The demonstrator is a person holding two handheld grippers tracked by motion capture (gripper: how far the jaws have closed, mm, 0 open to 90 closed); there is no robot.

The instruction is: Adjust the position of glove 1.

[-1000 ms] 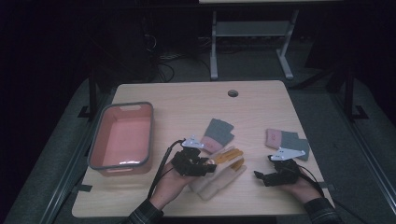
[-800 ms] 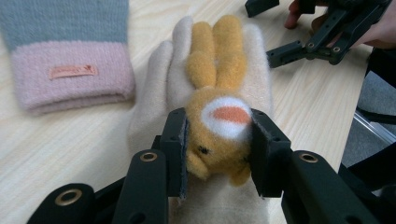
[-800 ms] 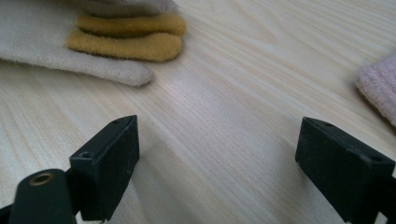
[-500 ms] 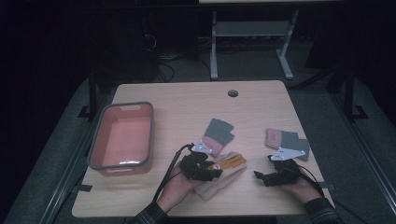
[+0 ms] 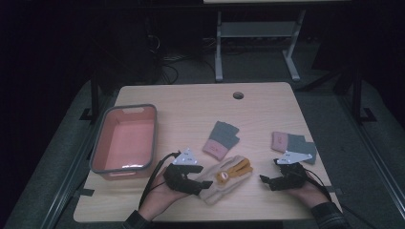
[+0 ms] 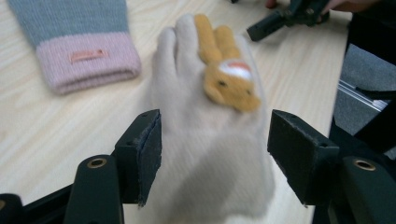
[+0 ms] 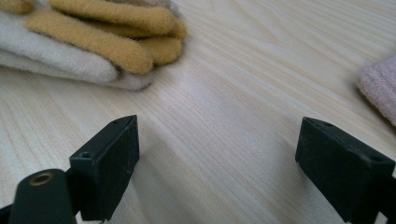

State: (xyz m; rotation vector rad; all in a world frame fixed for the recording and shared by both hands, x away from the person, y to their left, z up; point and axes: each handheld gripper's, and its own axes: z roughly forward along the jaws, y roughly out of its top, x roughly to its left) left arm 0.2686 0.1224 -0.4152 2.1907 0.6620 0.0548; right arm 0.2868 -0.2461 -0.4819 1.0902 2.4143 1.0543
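We see the cream glove (image 6: 205, 154) lying flat on the wooden table (image 5: 191, 102), its cuff end running back between the jaws of our left gripper (image 6: 212, 156), with the orange plush animal (image 6: 229, 74) sewn on it just ahead of the fingertips. Our left jaws have just been opening: the left pad seems to brush the glove's edge, the right pad stands clear of the fabric, so the glove sits between them released, not pinched. In the high view the same glove (image 5: 222, 179) stretches from the left gripper (image 5: 203, 186) toward the right, orange fingers pointing away from it. Beyond our left fingertips, up and to the left, lies a grey and pink mitten (image 6: 79, 44), near the glove but apart from it; the high view shows it (image 5: 220, 139) just past the glove. Our right gripper (image 7: 217, 172) rests low over bare wood with its jaws spread wide and nothing between them; the glove's orange fingertips (image 7: 116, 35) lie ahead of its left pad, well apart from it. A second grey and pink mitten (image 5: 292, 144) lies just behind the right gripper (image 5: 267, 181) in the high view. The pink bin (image 5: 98, 148) stands to the left of our left hand (image 5: 160, 198).
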